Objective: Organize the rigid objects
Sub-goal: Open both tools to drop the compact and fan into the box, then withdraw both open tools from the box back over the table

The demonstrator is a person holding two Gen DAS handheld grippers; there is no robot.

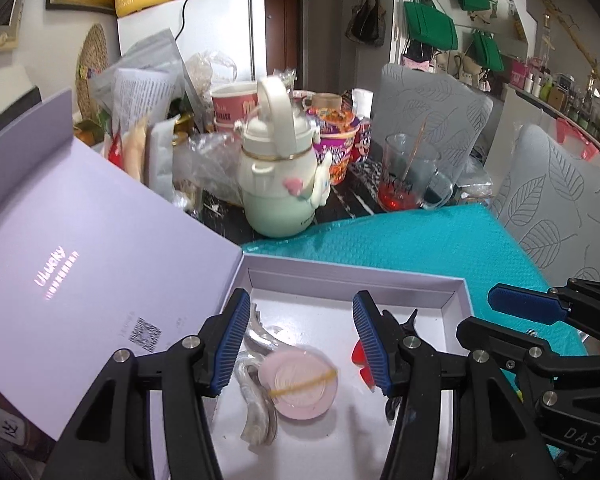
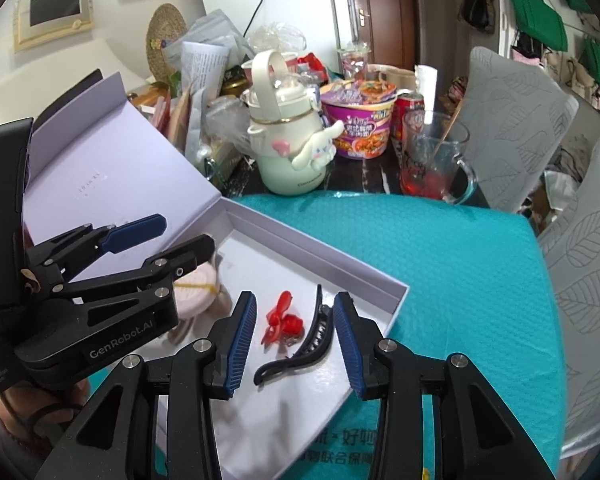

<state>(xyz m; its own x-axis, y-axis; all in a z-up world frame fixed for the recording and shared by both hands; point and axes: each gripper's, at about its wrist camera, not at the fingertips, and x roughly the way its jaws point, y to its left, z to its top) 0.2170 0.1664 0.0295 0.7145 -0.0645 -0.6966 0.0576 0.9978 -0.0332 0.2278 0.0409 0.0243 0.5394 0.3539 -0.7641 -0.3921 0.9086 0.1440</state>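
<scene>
Black plastic hair claw clip [image 2: 300,340]: in the lavender cardboard box [image 2: 328,256], below the empty, parted right gripper [image 2: 296,344]. Light, stiff, slick; probably best pinched mid-spine.

Pink round compact [image 1: 300,386]: beneath the empty, parted left gripper [image 1: 300,344]. Rigid; likely best taken across its rim.

Raised lid [image 1: 80,240] (leftward obstacle)

A pale lilac cardboard box [image 2: 260,224] with a white floor sits on a textured teal mat [image 2: 440,264]. Inside lie a red plastic clip [image 2: 282,318], a glossy black hair claw [image 2: 312,336], and a round pink compact [image 1: 300,388] banded in yellow.
</scene>
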